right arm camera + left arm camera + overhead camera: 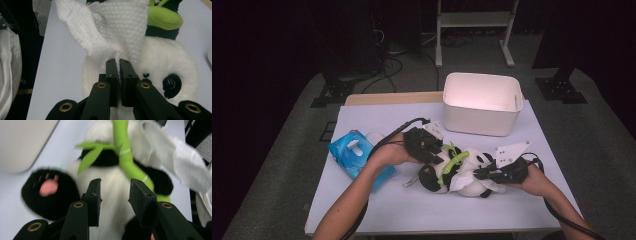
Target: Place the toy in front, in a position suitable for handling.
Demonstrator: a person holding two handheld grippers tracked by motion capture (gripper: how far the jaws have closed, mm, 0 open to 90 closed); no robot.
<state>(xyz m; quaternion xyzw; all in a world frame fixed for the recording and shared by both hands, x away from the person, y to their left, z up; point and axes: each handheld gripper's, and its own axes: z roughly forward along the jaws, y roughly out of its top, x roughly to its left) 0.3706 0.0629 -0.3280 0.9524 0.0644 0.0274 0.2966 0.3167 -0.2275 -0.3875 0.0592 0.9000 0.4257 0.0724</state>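
White tissue: a white, dimpled paper wipe (120,30) is pinched at its bunched lower end by the right gripper (119,67), whose black jaws are pressed together on it; the rest fans out over the toy's head.
Panda: a black-and-white plush panda toy (462,175) lies on the pale table top (377,210), near the middle, in front of the bin and between the two grippers. In the right gripper view one black eye patch with a shiny eye sits just right of the jaws.
Bamboo: a bright green plush bamboo stalk with leaves (125,152) runs across the panda's chest (its leaves stick out to the left in the left gripper view).
Paw: a black foot with a pink pad (48,187) lies left of the jaws.
Left gripper: the left gripper (113,191) hangs just over the panda's white belly, jaws parted with white fur showing in the gap, gripping nothing.
Bin: a white rectangular plastic tub (482,117) stands at the far side of the table.
Pack: a blue wipes packet (354,155) lies by the left forearm.
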